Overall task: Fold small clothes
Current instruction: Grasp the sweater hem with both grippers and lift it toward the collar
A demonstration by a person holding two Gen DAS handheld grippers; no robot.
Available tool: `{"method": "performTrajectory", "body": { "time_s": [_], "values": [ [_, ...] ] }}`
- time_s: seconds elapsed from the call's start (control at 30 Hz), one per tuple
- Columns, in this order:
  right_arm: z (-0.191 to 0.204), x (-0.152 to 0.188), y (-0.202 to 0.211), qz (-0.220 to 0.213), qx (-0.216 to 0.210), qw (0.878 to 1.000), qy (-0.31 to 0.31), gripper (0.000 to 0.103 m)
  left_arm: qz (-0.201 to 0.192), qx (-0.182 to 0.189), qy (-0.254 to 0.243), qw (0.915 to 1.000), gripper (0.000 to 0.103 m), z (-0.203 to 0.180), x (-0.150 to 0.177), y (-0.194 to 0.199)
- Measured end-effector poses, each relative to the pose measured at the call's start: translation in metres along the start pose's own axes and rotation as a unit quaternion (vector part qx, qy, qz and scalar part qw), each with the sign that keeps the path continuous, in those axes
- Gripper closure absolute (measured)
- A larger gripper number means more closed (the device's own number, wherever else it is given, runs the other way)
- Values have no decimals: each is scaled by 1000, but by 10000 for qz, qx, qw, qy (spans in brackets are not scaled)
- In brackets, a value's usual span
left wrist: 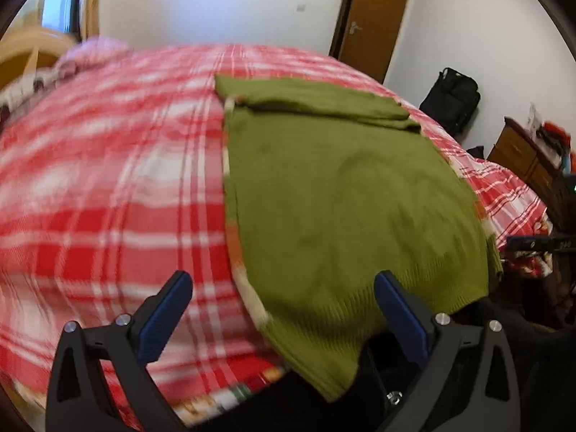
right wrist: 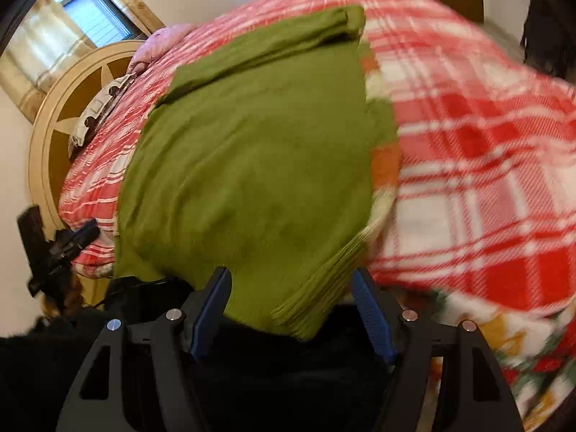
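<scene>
A green knitted sweater [left wrist: 334,194] lies spread on a bed covered with a red and white plaid blanket [left wrist: 108,187], its ribbed hem hanging over the near edge of the bed and a sleeve folded across its far end. Strips of white and orange show along the sweater's side edges. In the left wrist view the left hand-held gripper [left wrist: 282,284] hovers at the near edge of the bed with its blue-padded jaws spread wide, one finger over the plaid blanket and the other over the sweater's hem, nothing between them being pinched. In the right wrist view the right hand-held gripper [right wrist: 291,280] is likewise spread apart, its two fingers standing on either side of the ribbed hem [right wrist: 316,288] of the sweater [right wrist: 252,151] without closing on it. The left hand-held gripper also appears small at the left edge of that view [right wrist: 77,239], near the blanket's corner. Beyond the bed stand a wooden headboard [right wrist: 68,118], a window [right wrist: 90,14], a brown door [left wrist: 374,21], a black bag [left wrist: 451,97] against the wall and a wooden dresser [left wrist: 522,154]. Both views are blurred.
</scene>
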State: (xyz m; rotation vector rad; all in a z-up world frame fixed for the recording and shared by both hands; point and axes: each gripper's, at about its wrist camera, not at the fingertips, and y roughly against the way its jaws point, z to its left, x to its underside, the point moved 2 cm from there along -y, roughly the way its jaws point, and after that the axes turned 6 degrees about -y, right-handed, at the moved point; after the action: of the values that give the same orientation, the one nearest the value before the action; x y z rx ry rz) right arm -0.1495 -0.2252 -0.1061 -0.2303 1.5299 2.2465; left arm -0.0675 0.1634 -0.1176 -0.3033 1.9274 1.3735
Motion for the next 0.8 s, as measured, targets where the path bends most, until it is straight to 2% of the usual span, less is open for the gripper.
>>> {"method": "performTrajectory", "body": {
  "time_s": [0.1,0.23,0.3,0.37,0.43,0.5,0.57,0.67,0.7,0.73,0.77,0.8],
  "values": [
    [5,7,-6,157,52,9998,-56,33,235,287,479,9982,0,7,15,-8],
    [2,12,-17,263,362,9990,-88,33,551,312,465,9969,2,2,25,-21],
    [-4,13,-25,325,392,9983,-265,33,705,441,541,9951,7,1,29,-28],
    [-10,15,-32,467,254,9975,-469,33,883,575,603,9926,16,0,34,-34],
    [-11,15,-41,580,104,9965,-589,33,1076,589,582,9907,19,-1,37,-40],
    [-12,14,-49,585,111,9962,-632,33,1100,584,493,9910,25,-5,39,-41],
    [-14,14,-55,654,88,9955,-680,33,1085,680,377,9910,41,-11,39,-39],
    [-13,16,-62,675,-100,9947,-764,34,1183,692,258,9902,59,-17,41,-42],
    [-13,17,-61,614,-134,9953,-734,38,1189,678,268,9902,63,-18,41,-42],
    [-12,17,-61,581,-109,9959,-678,61,1184,698,293,9901,75,-17,41,-42],
    [-12,18,-61,604,-82,9963,-614,78,1191,750,331,9895,85,-16,42,-42],
    [-12,17,-60,636,-154,9962,-583,79,1206,813,380,9886,86,-16,42,-42]
  ]
}}
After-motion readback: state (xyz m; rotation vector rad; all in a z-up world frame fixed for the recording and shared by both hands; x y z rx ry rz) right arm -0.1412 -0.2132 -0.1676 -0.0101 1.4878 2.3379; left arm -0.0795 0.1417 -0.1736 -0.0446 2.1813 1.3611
